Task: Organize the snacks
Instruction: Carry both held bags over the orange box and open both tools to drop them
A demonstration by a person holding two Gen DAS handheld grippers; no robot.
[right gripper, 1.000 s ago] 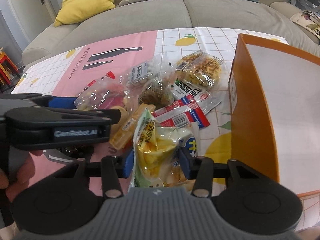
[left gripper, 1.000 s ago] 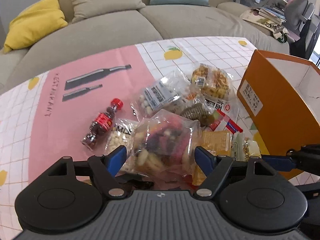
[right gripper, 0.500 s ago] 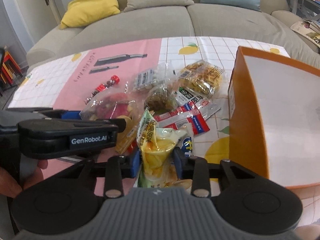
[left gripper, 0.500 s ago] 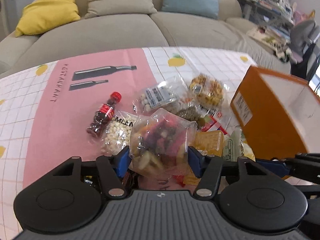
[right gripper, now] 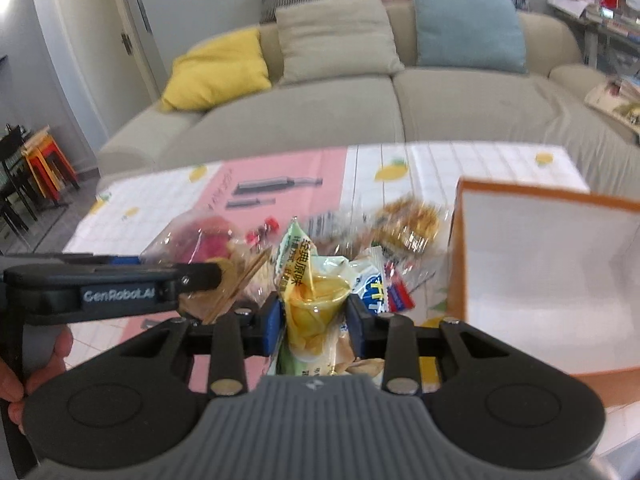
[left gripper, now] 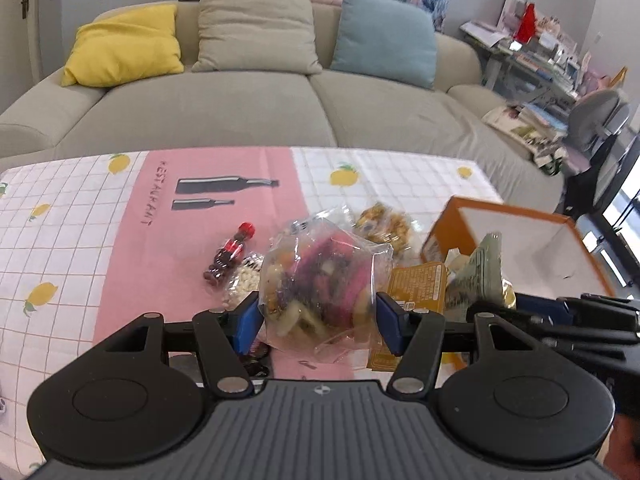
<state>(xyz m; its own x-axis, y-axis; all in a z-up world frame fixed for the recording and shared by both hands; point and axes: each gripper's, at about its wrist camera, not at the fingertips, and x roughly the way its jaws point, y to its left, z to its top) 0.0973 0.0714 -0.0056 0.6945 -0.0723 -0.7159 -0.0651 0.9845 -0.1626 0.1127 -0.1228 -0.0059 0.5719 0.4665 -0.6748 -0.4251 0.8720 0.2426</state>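
My left gripper (left gripper: pixel 318 320) is shut on a clear bag of mixed dried fruit (left gripper: pixel 320 280), lifted off the table. The same fruit bag (right gripper: pixel 192 244) shows at left in the right wrist view, beside the left gripper's arm (right gripper: pixel 112 288). My right gripper (right gripper: pixel 314 324) is shut on a green and yellow chip packet (right gripper: pixel 316 292), also raised. The chip packet (left gripper: pixel 480 276) appears at right in the left wrist view, in front of the open orange box (left gripper: pixel 516 240). More snack packs (left gripper: pixel 384 224) lie in a heap on the tablecloth.
A small red-capped cola bottle (left gripper: pixel 230 256) and a bag of white nuts (left gripper: pixel 244 280) lie left of the heap. The orange box (right gripper: pixel 548 276) stands at the table's right, its white inside showing. A beige sofa (left gripper: pixel 256 112) with cushions runs behind the table. A hand (right gripper: pixel 36 364) grips the left handle.
Both grippers closed on their packets and rose from the table with them. The view now tilts up, taking in more of the sofa and room.
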